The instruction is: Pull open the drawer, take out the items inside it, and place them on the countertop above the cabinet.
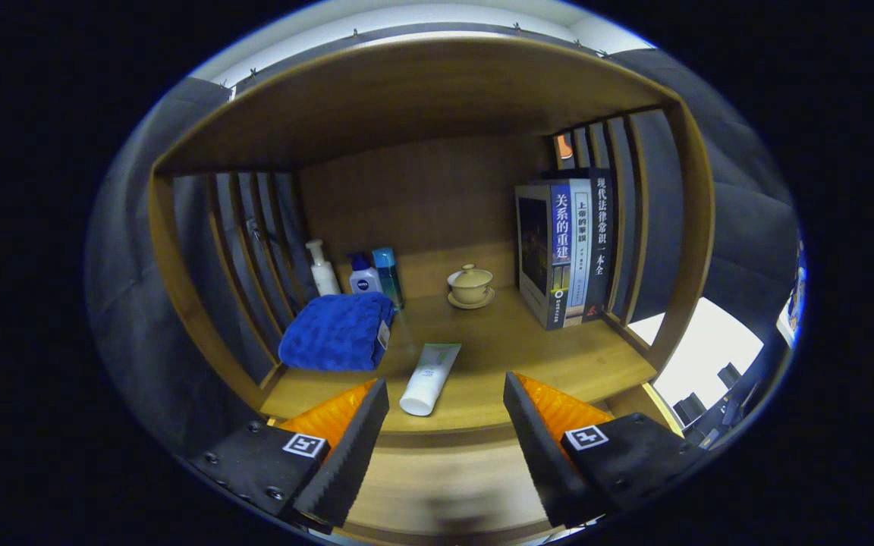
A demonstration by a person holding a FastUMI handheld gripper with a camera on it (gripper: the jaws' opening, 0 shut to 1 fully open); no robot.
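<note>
Gripper (444, 409) with its fingers spread wide and holding nothing, poised before the front edge of the wooden bench (558, 364) atop the cabinet. Just ahead of the fingers, in line with the gap between them, a white tube (429, 378) lies on its side near the bench's front edge, cap end toward the fingers. To the left of the tube, a folded blue towel (338, 332) rests on the bench, close to the slatted left side wall (247, 250). Behind the towel stand three bottles: a white pump bottle (322, 269), a blue-and-white bottle (364, 277) and a teal bottle (388, 274), set close together. Farther back at the centre, a lidded cup on a saucer (471, 287) stands before the wooden back panel (422, 197). To the right, a row of upright books (566, 250) stands against the slatted right side wall (627, 205). A wooden top board (407, 98) spans the recess above.
</note>
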